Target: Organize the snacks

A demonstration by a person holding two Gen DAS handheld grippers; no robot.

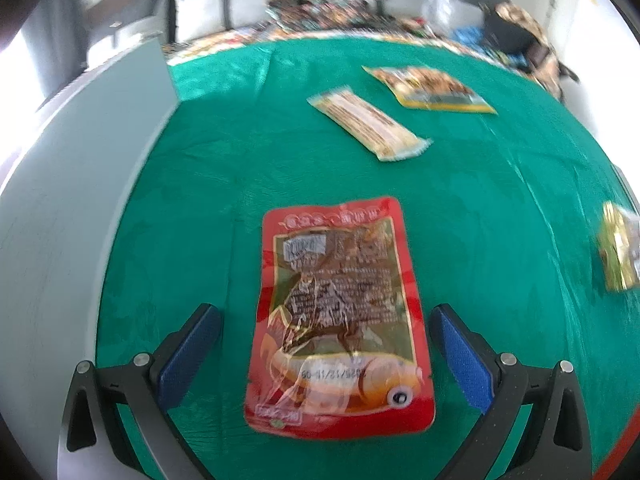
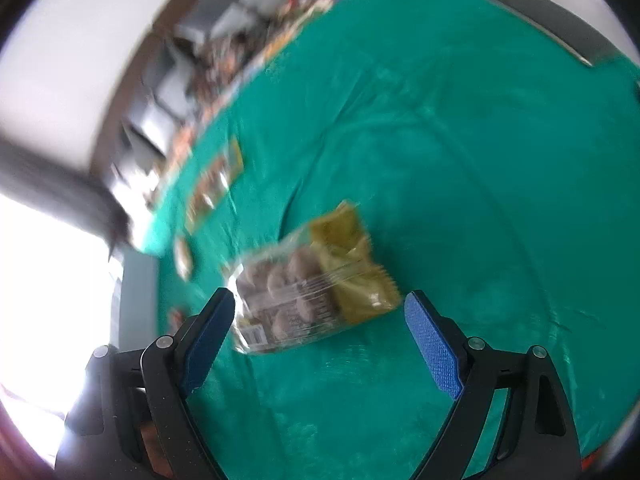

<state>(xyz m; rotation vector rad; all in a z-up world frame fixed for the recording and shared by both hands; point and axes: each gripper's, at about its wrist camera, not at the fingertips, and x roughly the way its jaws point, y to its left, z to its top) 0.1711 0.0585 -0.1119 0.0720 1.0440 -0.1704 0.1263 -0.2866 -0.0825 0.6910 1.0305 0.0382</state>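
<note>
A red snack packet [image 1: 340, 316] with a fish picture lies flat on the green cloth [image 1: 224, 184]. My left gripper [image 1: 326, 312] hangs open over it, one blue pad on each side, neither touching. A long beige packet [image 1: 370, 122] and a yellow-edged packet [image 1: 430, 88] lie farther back. A gold packet [image 1: 618, 254] sits at the right edge. In the blurred right wrist view, a clear and yellow packet of round brown snacks [image 2: 312, 280] lies on the cloth [image 2: 460, 168]. My right gripper [image 2: 320, 298] is open just before it, its jaws apart from the packet.
A grey board [image 1: 72, 200] borders the cloth on the left. Patterned fabric and bags [image 1: 328, 8] pile up beyond the far edge, with grey furniture [image 1: 212, 0] behind. In the right wrist view another packet [image 2: 212, 188] lies toward the left edge of the cloth.
</note>
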